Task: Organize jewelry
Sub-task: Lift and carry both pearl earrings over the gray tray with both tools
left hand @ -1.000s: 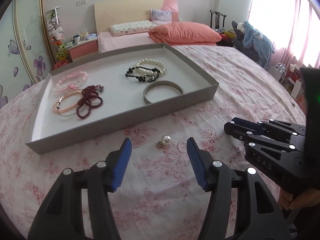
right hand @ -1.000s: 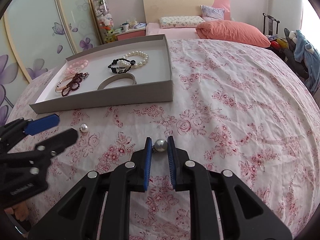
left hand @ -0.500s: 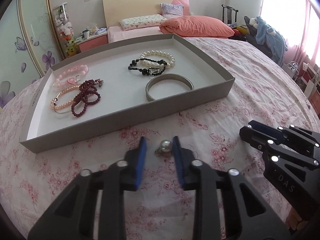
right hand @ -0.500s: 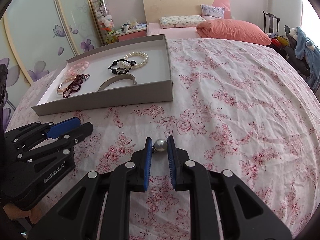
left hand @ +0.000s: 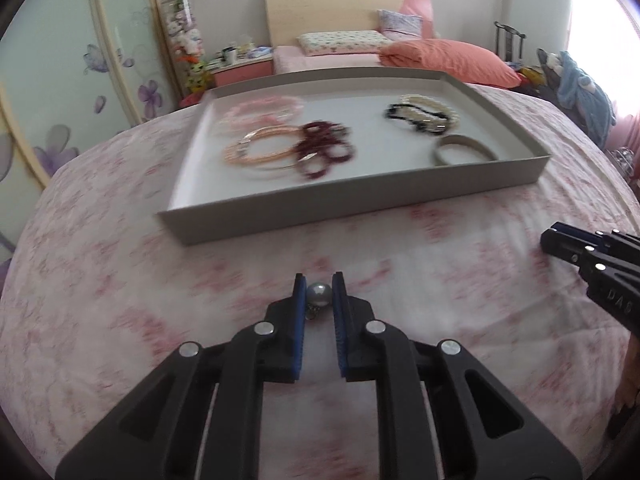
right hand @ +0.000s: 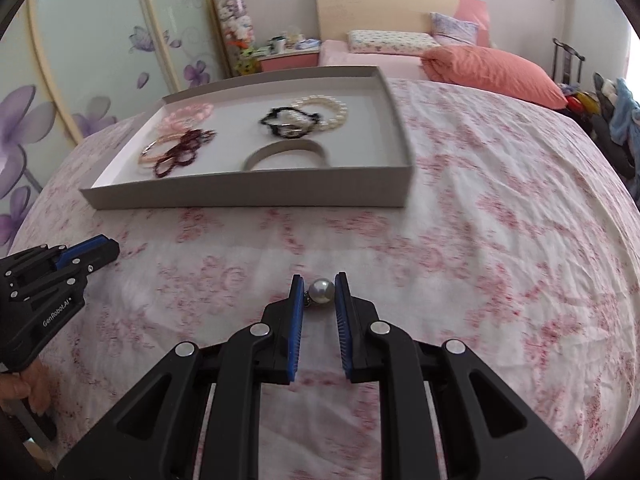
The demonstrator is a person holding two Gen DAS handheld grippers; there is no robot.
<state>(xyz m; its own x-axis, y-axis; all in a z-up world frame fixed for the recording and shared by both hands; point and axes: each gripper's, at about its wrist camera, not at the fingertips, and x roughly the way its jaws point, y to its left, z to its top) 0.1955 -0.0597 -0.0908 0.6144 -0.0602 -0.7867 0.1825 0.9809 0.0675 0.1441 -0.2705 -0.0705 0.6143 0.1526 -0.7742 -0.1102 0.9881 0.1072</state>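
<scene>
Pearly round earrings, small, light, hard and slippery, sit pinched across their middles, one (left hand: 319,294) in the closing left claw (left hand: 319,300), one (right hand: 321,291) clamped in the right claw (right hand: 320,296), the grey cardboard tray (right hand: 248,194) ahead.

A shallow tray (left hand: 360,196) lies on the bed (right hand: 500,240), with the headboard end and pillows (right hand: 492,68) behind it. Inside, a bangle (right hand: 286,154) sits by the near wall toward the right corner; behind it a bead bracelet (right hand: 286,124) overlaps a pearl bracelet (right hand: 324,110). At the left end a knotted bead strand (left hand: 324,150) lies on another bracelet (left hand: 260,150), with one more bracelet (left hand: 264,110) behind them at the far left corner. Before the tray, over the bedspread, the left claw (left hand: 319,294) grips a pearl earring (left hand: 319,294), and the right claw (right hand: 320,292), to its right, grips a second pearl earring (right hand: 321,291).
</scene>
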